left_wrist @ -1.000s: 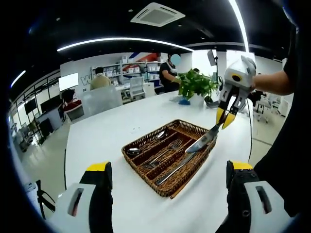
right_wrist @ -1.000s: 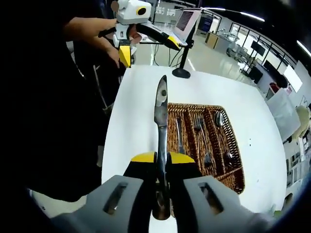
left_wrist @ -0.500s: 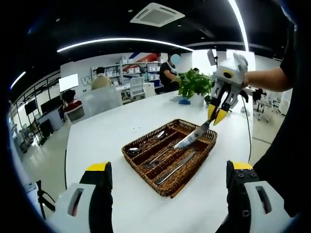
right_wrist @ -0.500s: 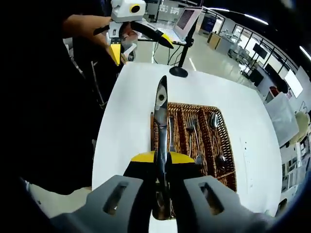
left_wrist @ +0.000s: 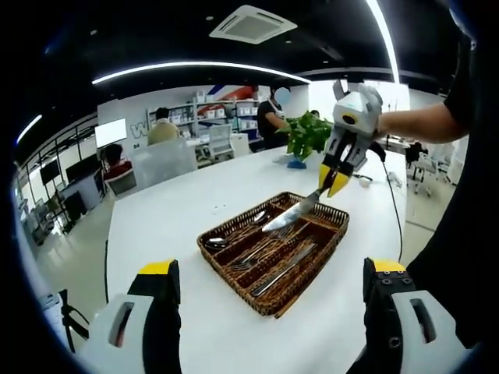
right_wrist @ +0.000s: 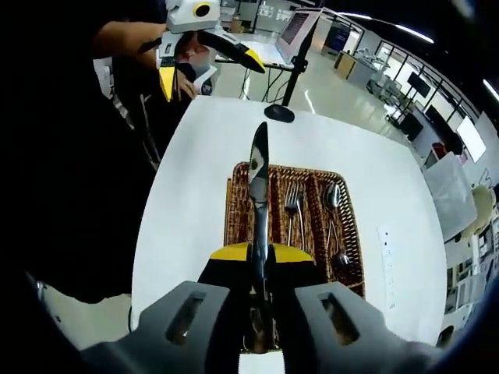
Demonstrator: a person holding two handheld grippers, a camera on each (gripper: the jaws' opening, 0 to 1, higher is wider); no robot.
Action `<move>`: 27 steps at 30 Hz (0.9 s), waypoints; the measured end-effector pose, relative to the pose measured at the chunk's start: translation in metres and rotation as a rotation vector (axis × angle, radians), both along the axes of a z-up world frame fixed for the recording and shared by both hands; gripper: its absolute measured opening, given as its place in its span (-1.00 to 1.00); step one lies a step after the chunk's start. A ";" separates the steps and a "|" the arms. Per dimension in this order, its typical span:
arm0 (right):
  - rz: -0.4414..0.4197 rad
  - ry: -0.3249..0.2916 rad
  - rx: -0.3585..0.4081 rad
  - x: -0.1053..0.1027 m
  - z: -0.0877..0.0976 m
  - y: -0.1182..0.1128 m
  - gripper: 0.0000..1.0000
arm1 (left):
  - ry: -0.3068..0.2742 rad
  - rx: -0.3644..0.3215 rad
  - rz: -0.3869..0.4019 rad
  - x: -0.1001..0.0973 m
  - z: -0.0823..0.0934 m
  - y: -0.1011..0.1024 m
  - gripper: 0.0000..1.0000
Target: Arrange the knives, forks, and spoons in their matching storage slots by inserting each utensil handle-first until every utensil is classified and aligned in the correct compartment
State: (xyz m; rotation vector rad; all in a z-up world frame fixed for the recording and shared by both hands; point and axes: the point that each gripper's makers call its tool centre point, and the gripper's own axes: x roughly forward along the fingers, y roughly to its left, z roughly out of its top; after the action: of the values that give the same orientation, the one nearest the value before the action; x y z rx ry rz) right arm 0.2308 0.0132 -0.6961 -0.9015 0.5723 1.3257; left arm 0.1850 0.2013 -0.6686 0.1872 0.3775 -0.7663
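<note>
Open-plan office surrounds a white worktop [left_wrist: 195, 202], with seated people, shelving and a potted plant [left_wrist: 310, 136] at the far end.

Left gripper view: the left tool [left_wrist: 269, 312] rises from the near edge, its jaws standing wide apart with nothing between them. A wicker tray [left_wrist: 234, 282] sits mid-worktop, long axis running near-right to far-left across the frame. Its compartments hold a knife in tray [left_wrist: 282, 269] nearest, forks [left_wrist: 261, 251] in the middle slot and spoons [left_wrist: 234, 234] in the far slot. The right tool [left_wrist: 334, 181] enters from the right, above the tray's far right end, its jaws closed on the handle of a held knife [left_wrist: 292, 215]. That knife slants down and to the left, blade tip over the tray, clear of the wicker.

Right gripper view: the right tool [right_wrist: 259, 257] has its jaws clamped on the held knife [right_wrist: 258, 183], whose long axis runs straight away from the camera, blade tip far. Below it lies the wicker tray [right_wrist: 231, 210], slots running near to far, with forks [right_wrist: 293, 204] and spoons [right_wrist: 334, 210] to the right of the blade. The left tool [right_wrist: 204, 58] appears far left, beyond the worktop edge [right_wrist: 168, 226], jaws spread wide.
</note>
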 end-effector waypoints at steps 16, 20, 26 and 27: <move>0.013 -0.003 -0.003 0.021 0.004 0.005 -0.89 | -0.006 0.006 0.003 0.001 0.002 0.007 0.99; 0.015 -0.002 -0.003 0.024 0.007 0.006 -0.89 | -0.008 0.009 0.007 0.002 0.004 0.009 0.99; 0.015 -0.006 -0.004 0.029 0.009 0.007 -0.89 | -0.011 0.008 0.016 0.002 0.004 0.011 0.99; 0.016 -0.008 -0.006 0.030 0.009 0.007 -0.89 | -0.011 0.008 0.017 0.002 0.004 0.011 0.99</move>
State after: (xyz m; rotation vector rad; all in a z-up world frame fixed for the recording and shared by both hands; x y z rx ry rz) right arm 0.2604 0.0199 -0.6869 -0.9169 0.5640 1.3347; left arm 0.1867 0.2125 -0.6649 0.1957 0.3719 -0.7471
